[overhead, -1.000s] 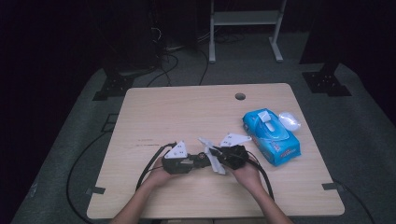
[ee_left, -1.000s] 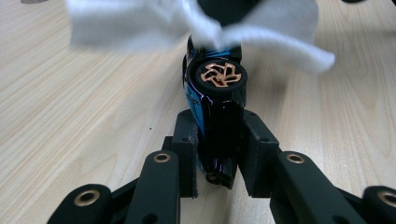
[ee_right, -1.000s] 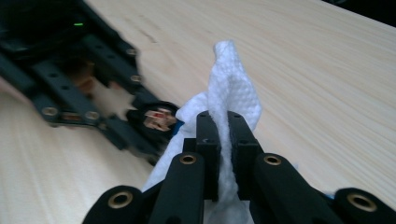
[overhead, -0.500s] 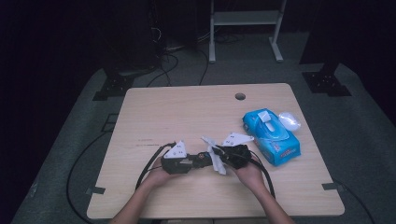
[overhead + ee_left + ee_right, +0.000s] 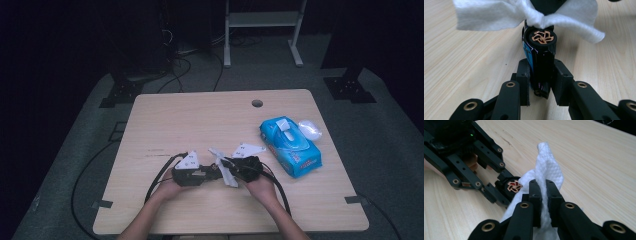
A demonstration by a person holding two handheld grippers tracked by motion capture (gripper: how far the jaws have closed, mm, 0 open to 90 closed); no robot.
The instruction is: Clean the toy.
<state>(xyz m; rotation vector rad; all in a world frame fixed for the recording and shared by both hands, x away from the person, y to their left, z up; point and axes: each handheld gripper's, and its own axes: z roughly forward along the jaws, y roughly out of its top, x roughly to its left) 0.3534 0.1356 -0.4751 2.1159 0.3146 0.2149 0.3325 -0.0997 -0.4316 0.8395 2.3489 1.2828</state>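
My left gripper is shut on a small black cylinder with blue markings and a copper emblem on its end face. My right gripper is shut on a white wipe, which is bunched between its pads. The wipe drapes against the far end of the cylinder. From the right gripper view the cylinder's emblem end pokes out beside the wipe, held in the left gripper. In the high view both grippers meet tip to tip near the table's front edge: left gripper, right gripper, wipe between them.
A blue pack of wipes lies on the right part of the wooden table, with a crumpled white piece behind it. A cable hole sits near the far edge. Cables trail off the front left.
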